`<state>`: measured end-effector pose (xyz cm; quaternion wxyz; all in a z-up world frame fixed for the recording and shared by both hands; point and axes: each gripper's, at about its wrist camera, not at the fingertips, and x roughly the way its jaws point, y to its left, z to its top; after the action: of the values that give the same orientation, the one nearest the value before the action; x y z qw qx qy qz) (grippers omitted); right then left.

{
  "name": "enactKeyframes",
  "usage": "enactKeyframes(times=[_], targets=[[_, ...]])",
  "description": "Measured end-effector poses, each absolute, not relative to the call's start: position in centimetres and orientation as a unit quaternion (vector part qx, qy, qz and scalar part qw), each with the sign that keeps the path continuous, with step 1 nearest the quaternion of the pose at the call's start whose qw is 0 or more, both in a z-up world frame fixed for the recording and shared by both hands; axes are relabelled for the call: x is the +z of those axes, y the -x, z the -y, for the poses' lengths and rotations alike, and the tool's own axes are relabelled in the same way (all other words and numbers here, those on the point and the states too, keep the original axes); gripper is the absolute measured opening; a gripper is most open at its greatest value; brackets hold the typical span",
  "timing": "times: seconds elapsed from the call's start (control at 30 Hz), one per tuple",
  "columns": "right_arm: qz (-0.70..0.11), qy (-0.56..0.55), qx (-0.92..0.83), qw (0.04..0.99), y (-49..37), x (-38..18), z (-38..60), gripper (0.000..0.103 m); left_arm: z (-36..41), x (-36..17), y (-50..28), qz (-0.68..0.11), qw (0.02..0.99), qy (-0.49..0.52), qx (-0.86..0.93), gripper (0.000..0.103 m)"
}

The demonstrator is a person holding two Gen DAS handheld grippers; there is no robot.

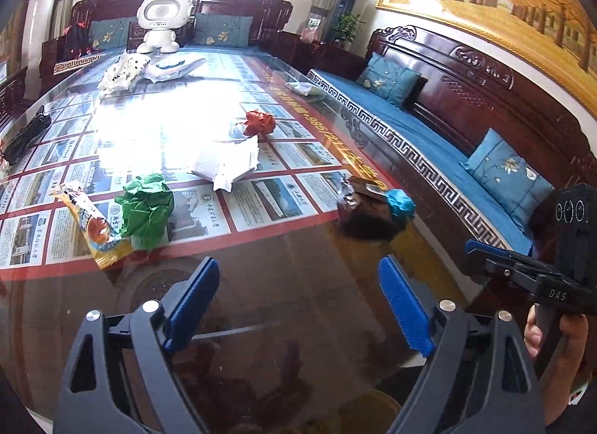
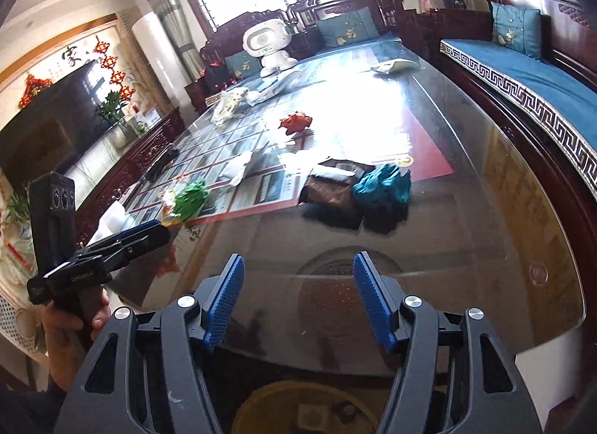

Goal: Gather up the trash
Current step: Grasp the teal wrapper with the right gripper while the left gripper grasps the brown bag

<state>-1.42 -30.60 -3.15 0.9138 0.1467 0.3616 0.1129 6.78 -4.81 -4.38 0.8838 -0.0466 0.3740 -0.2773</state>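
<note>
Both the left gripper (image 1: 298, 303) and right gripper (image 2: 298, 299) are hovering open and empty over the glass-topped table's (image 1: 280, 284) near edge, while the crumpled green paper wad (image 1: 147, 206), likely light, soft and best pinched across its middle, is lying near the table's left edge.

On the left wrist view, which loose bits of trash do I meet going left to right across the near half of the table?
Yellow snack wrapper → green crumpled paper → white paper → red crumpled paper → brown wrapper → teal crumpled paper.
</note>
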Motion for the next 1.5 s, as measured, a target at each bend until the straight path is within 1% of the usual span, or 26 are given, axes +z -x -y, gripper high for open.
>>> enactKeyframes(times=[0.07, 0.13, 0.4, 0.53, 0.7, 0.87, 1.03, 1.13, 1.23, 1.5], targets=[[-0.364, -0.144, 0.096, 0.915, 0.0, -3.5, 31.2, 0.059, 5.0, -4.9, -8.0, -0.381, 0.880, 0.057, -0.276, 0.087], [-0.363, -0.143, 0.083, 0.917, -0.8, -3.9, 31.7, 0.053, 5.1, -5.3, -8.9, -0.389, 0.876, 0.064, -0.277, 0.087], [-0.376, -0.170, 0.043, 0.910, -6.3, -5.6, 34.5, 0.053, 6.2, -6.5, -10.7, -0.402, 0.871, 0.054, -0.279, 0.087], [-0.390, -0.163, 0.030, 0.906, -8.4, -6.6, 34.9, 0.053, 6.7, -6.6, -11.4, -0.403, 0.869, 0.054, -0.280, 0.087], [-0.399, -0.166, 0.039, 0.901, -9.5, -7.6, 34.7, 0.053, 7.6, -6.7, -11.8, -0.404, 0.868, 0.049, -0.286, 0.087], [-0.410, -0.146, 0.033, 0.900, -10.3, -7.9, 34.1, 0.053, 8.2, -6.9, -11.9, -0.406, 0.865, 0.042, -0.292, 0.087], [-0.407, -0.134, 0.037, 0.903, -10.4, -8.0, 33.8, 0.038, 9.0, -6.7, -11.6, -0.406, 0.864, 0.039, -0.296, 0.087], [-0.404, -0.127, 0.046, 0.905, -10.1, -8.0, 33.5, 0.033, 9.6, -6.5, -11.6, -0.404, 0.864, 0.033, -0.298, 0.087], [-0.396, -0.126, 0.049, 0.908, -9.5, -7.9, 33.5, 0.031, 10.5, -6.1, -11.8, -0.402, 0.864, 0.029, -0.303, 0.087], [-0.363, -0.158, 0.065, 0.916, -6.5, -6.1, 35.5, 0.031, 14.8, -5.7, -13.4, -0.401, 0.853, 0.012, -0.334, 0.087]])
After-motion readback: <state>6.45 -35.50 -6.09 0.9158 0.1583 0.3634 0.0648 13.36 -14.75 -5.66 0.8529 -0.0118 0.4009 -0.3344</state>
